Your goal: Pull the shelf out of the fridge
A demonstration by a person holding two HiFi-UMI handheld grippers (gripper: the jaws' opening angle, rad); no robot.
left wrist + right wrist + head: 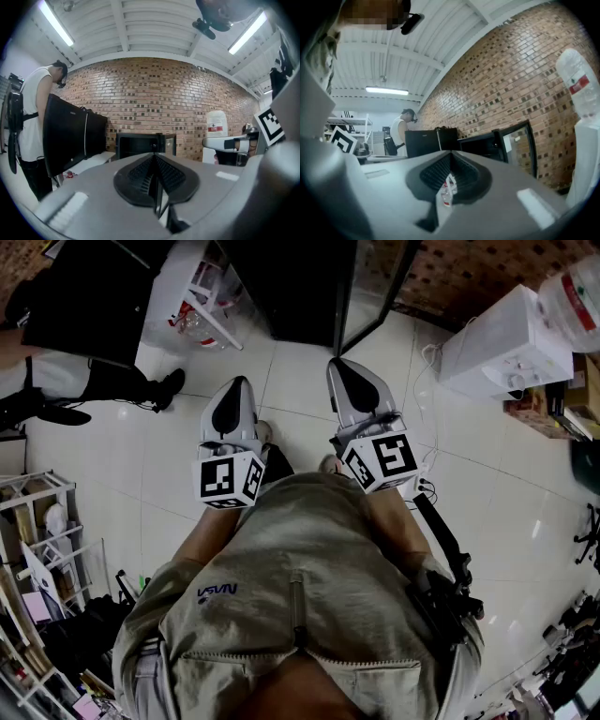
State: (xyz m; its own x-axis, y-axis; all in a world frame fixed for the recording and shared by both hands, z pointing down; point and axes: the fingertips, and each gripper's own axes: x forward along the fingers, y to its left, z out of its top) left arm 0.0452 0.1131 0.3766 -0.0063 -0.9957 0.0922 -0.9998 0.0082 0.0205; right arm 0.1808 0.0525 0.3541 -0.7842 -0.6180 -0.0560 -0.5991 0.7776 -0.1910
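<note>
The shelf itself cannot be made out, because the inside of the fridge (298, 292) is dark in every view. The fridge is a low black unit standing at the far edge of the floor (309, 381), against the brick wall (154, 93). Its glass door (375, 287) is swung open to the right. From this I judge that the task has hardly begun. The open door is the only step that looks done; reaching in, taking hold of the shelf and drawing it out all remain.

Both tools are short of the fridge, with bare floor between their tips and the unit. The left hand-held gripper (238, 388) is clenched on nothing, and in its own view its ribbed pads meet along one line. The right hand-held gripper (343, 369) is likewise clenched and empty. The two are held level, side by side in front of the person's body, aimed at the open fridge. The right one is a little further forward and angled inward. Either would have to open before it could take the shelf's front edge.

A white water dispenser (506, 348) stands right of the fridge, and another person (33, 117) stands off to the left.
</note>
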